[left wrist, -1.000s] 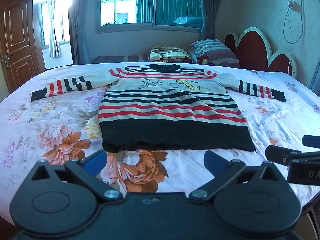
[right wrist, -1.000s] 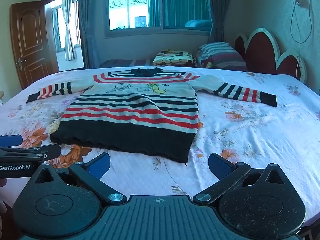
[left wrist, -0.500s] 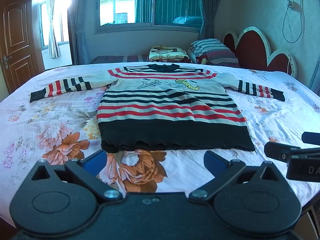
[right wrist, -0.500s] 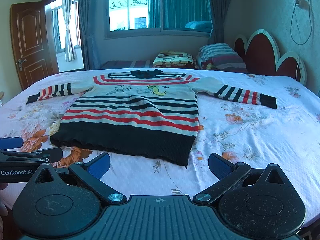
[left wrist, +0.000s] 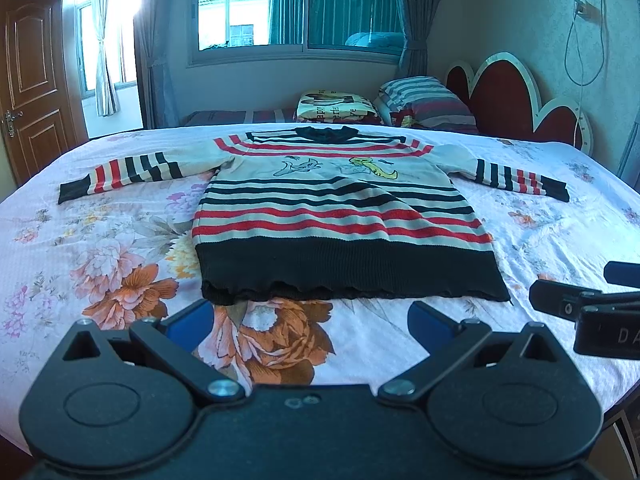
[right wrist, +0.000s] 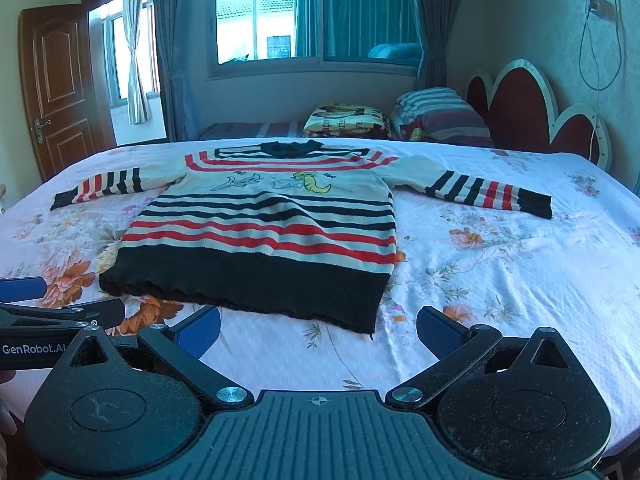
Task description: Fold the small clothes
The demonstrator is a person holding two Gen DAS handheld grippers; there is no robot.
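1. Sweater (left wrist: 340,216) lies flat, front up, in the middle of the bed (left wrist: 100,248). Both sleeves are spread out to the sides, collar toward the far edge, black hem nearest me.
2. It's striped red, black and cream, with a cartoon print across the chest. The hem edge is slightly wavy.
3. My left hand-held gripper (left wrist: 308,320) sits short of the hem, over the floral sheet, jaws spread wide, nothing between them. It's not touching the sweater.
4. My right hand-held gripper (right wrist: 318,330) is also spread wide and empty, just short of the hem's right corner.
5. The surface is a white sheet with orange and pink flower print, lightly wrinkled to the right of the sweater.
6. Two pillows (left wrist: 424,102) sit at the far side by a red scalloped headboard (left wrist: 508,100) on the right.
7. Room: window (left wrist: 296,4) with teal curtains straight ahead, brown door (left wrist: 28,84) left, beside a bright doorway. A cable (left wrist: 584,40) hangs from a wall socket on the right.
8. View differences: left wrist view has the sweater centred, with the right gripper's fingers poking in at the right edge. Right wrist view sees the sweater shifted left and more bare sheet to the right, with the left gripper at the left edge, "GenRobot.AI" label readable.
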